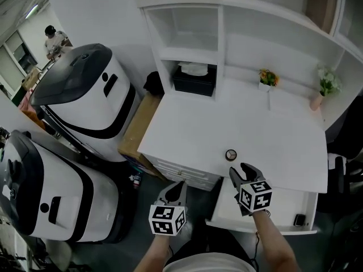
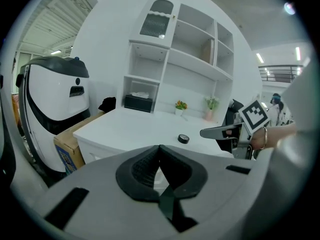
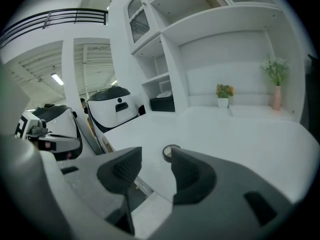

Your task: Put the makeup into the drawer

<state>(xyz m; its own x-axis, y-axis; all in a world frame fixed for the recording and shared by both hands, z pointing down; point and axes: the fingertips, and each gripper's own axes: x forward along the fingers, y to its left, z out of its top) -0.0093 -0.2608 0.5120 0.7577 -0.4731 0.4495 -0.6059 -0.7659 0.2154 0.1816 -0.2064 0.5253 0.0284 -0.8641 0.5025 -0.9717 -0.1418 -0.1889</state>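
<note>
A small round black makeup compact (image 1: 230, 154) lies on the white desk (image 1: 198, 129) near its front edge; it also shows in the left gripper view (image 2: 183, 138) and in the right gripper view (image 3: 170, 151). Below the desk's right part a white drawer (image 1: 266, 208) stands pulled out. My right gripper (image 1: 240, 170) hovers over the drawer's left end, just short of the compact, its jaws (image 3: 156, 156) open with nothing between them. My left gripper (image 1: 180, 184) hangs in front of the desk, left of the drawer, with its pads (image 2: 159, 148) meeting at the tips and holding nothing.
A small black item (image 1: 299, 220) lies at the drawer's right end. A black tissue box (image 1: 194, 78) and two small plants (image 1: 267, 78) (image 1: 328, 84) stand at the desk's back. Two white machines (image 1: 85, 95) (image 1: 39, 191) and a cardboard box (image 1: 136, 126) crowd the left.
</note>
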